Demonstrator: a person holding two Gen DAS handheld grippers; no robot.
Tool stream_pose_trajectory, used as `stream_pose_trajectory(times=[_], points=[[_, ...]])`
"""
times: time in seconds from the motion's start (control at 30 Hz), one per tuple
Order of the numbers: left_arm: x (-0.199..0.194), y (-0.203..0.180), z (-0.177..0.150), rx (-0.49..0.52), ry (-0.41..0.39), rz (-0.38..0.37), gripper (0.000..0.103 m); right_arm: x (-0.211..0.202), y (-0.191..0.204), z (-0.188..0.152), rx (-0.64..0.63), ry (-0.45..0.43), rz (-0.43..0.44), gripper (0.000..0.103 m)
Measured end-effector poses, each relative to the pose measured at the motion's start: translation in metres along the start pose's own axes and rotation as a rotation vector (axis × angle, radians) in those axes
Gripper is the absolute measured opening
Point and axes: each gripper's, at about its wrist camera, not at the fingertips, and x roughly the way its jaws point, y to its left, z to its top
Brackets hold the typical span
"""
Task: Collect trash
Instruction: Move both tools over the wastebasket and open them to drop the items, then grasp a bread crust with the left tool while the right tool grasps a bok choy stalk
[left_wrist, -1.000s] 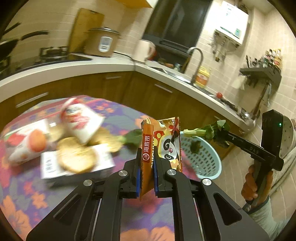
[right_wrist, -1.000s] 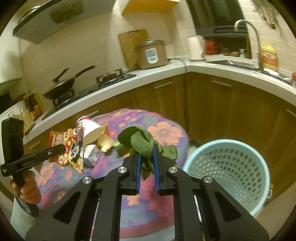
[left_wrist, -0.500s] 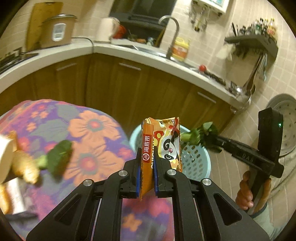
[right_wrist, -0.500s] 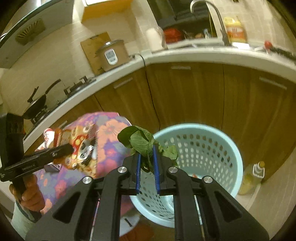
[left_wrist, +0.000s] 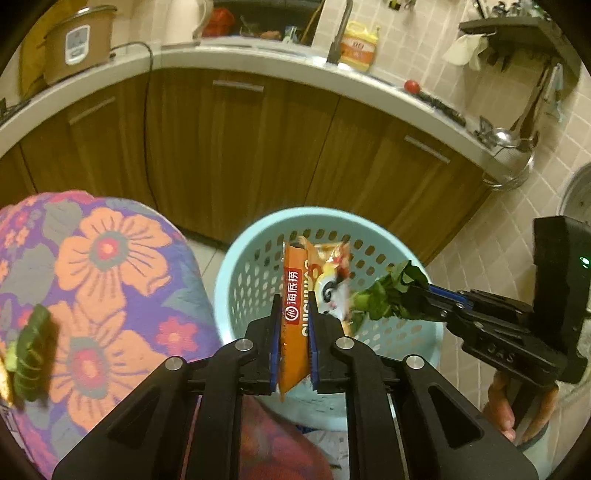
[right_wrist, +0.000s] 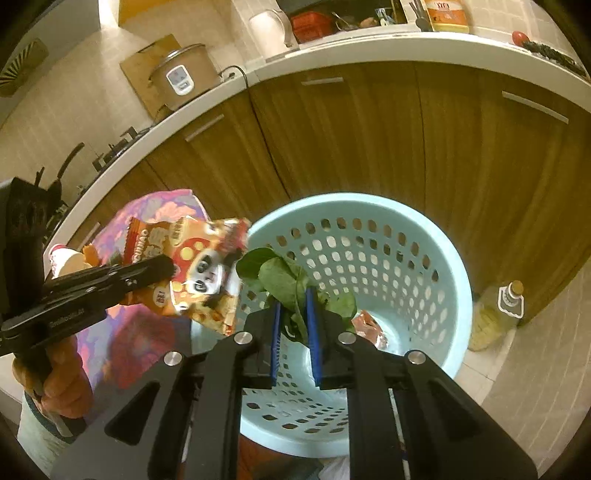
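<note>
My left gripper (left_wrist: 293, 321) is shut on an orange snack wrapper (left_wrist: 295, 295) with a panda print and holds it over the light-blue perforated trash basket (left_wrist: 236, 258). My right gripper (right_wrist: 293, 314) is shut on a bunch of green leaves (right_wrist: 284, 277) and holds it above the same basket (right_wrist: 436, 240). The wrapper (right_wrist: 199, 273) and the left gripper (right_wrist: 166, 267) show at the left of the right wrist view. The leaves (left_wrist: 388, 295) and the right gripper (left_wrist: 417, 299) show at the right of the left wrist view. A reddish scrap (right_wrist: 365, 323) lies inside the basket.
A table with a flowered cloth (left_wrist: 103, 280) stands left of the basket, with a green vegetable piece (left_wrist: 33, 339) on it. Brown cabinets (right_wrist: 369, 140) curve behind the basket. A bottle of oil (right_wrist: 495, 314) stands on the floor to its right.
Both grippers have swung from the table to above the basket and tilted downward, each still holding its item. The basket now fills the middle of both views.
</note>
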Motion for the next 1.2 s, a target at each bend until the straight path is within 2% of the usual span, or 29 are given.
stream_pose_trajectory(times=[0.03,0.07,0.17,0.27,0.37,0.5,0.63,0.8,0.97,1.1,1.2], points=[[0.006,0.001,0.002,-0.014,0.014,0.008,0.022,0.001,-0.001,0.000,0.005,0.004,0.001,0.014],[0.010,0.001,0.002,-0.019,0.021,0.006,0.024,0.002,-0.004,-0.001,0.015,0.008,0.002,0.015],[0.017,-0.004,0.001,-0.002,0.032,0.021,0.026,0.002,-0.007,-0.002,0.024,0.009,0.003,0.015],[0.016,-0.006,-0.003,0.018,0.029,0.039,0.033,0.001,-0.005,-0.002,0.020,0.010,-0.002,0.015],[0.011,-0.004,-0.006,0.013,0.021,0.041,0.034,0.001,-0.002,-0.001,0.021,0.010,-0.001,0.015],[-0.007,0.001,-0.011,0.005,-0.011,0.029,0.035,-0.003,0.006,-0.001,0.007,-0.001,0.009,0.015],[-0.030,0.009,-0.017,-0.015,-0.060,0.015,0.042,-0.008,0.020,0.001,-0.011,-0.015,0.022,0.016],[-0.056,0.020,-0.025,-0.044,-0.104,0.011,0.044,-0.019,0.044,0.003,-0.052,-0.046,0.037,0.029],[-0.088,0.032,-0.037,-0.075,-0.154,0.021,0.047,-0.027,0.074,0.004,-0.098,-0.066,0.062,0.033],[-0.114,0.044,-0.047,-0.104,-0.200,0.035,0.047,-0.031,0.100,0.002,-0.147,-0.080,0.086,0.041],[-0.134,0.056,-0.055,-0.129,-0.235,0.051,0.047,-0.031,0.119,0.000,-0.182,-0.077,0.108,0.042]])
